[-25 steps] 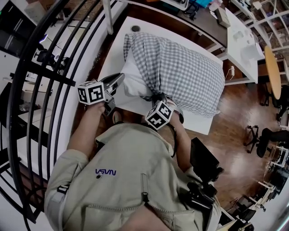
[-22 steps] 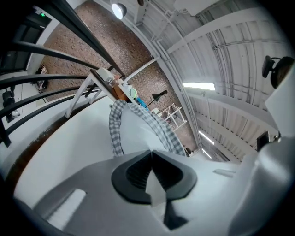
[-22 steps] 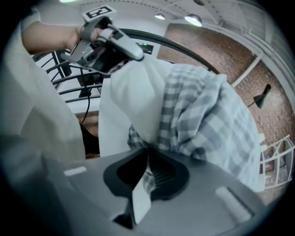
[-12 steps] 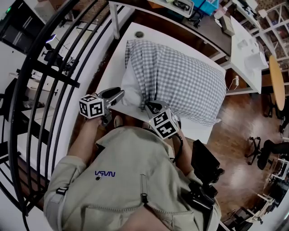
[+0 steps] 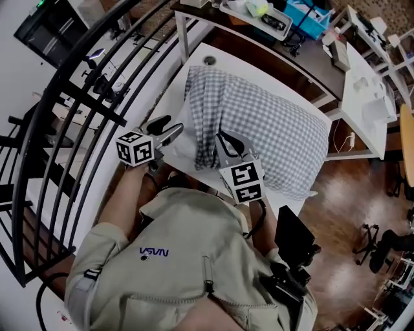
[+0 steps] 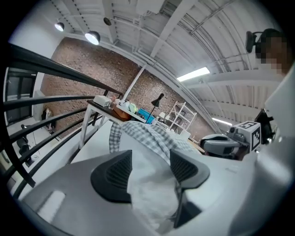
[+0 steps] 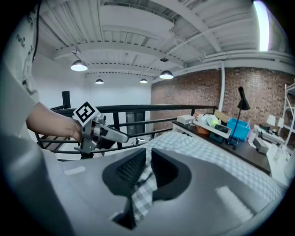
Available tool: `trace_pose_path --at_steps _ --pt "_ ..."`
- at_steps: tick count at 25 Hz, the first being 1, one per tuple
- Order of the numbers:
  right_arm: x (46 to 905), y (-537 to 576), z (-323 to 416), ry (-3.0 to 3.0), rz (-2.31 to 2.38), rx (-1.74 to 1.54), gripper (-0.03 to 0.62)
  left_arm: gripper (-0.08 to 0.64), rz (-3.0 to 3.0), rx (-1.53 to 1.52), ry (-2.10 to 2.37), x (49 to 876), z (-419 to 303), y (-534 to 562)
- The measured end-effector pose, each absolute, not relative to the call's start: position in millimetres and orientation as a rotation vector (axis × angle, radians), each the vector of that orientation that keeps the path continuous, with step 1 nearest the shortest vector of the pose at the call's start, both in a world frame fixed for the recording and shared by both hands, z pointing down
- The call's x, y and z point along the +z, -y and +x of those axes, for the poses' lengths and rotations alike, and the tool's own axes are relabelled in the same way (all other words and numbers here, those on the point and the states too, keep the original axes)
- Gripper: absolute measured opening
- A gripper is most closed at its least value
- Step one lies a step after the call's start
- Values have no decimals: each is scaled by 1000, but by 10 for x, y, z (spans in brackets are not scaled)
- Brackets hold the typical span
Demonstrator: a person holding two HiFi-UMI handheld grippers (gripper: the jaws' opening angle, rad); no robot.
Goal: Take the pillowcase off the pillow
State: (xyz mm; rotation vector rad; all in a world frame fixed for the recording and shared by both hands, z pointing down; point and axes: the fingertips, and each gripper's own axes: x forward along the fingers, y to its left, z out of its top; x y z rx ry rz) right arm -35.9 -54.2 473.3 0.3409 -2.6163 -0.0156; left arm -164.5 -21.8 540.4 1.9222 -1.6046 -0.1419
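A pillow in a grey-and-white checked pillowcase [image 5: 272,116] lies on a white table [image 5: 169,102]. Its bare white end [image 5: 180,147] sticks out at the near left. My left gripper [image 5: 165,131] is at that end. In the left gripper view its jaws [image 6: 150,157] are opening with the white pillow [image 6: 150,189] between the pads. My right gripper [image 5: 228,143] is shut on the pillowcase's open edge, and a strip of checked cloth [image 7: 144,184] runs pinched between its pads [image 7: 131,168].
A black railing [image 5: 71,110] curves along the table's left side. A dark desk [image 5: 291,45] with a blue bin [image 5: 310,13] and clutter stands beyond the table, and another white table [image 5: 363,90] is at the right. Wooden floor [image 5: 336,194] lies to the right.
The left gripper's jaws have gone from shut to wide apart at the pillow's white end. The right gripper has moved up over the pillow with the checked edge.
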Motion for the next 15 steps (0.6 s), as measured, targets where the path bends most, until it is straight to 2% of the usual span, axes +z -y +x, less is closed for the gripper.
trace_pose_path --at_steps 9,13,15 --pt "4623 741 -779 2530 508 -76 40 261 1991 -95 1428 5716 -1897 836" --pt "4571 887 -1033 2488 577 -96 40 323 2006 -201 1188 5862 -1858 1100" --pt "4567 962 -1135 2465 591 -106 40 321 2005 -241 1092 5899 -1783 1165"
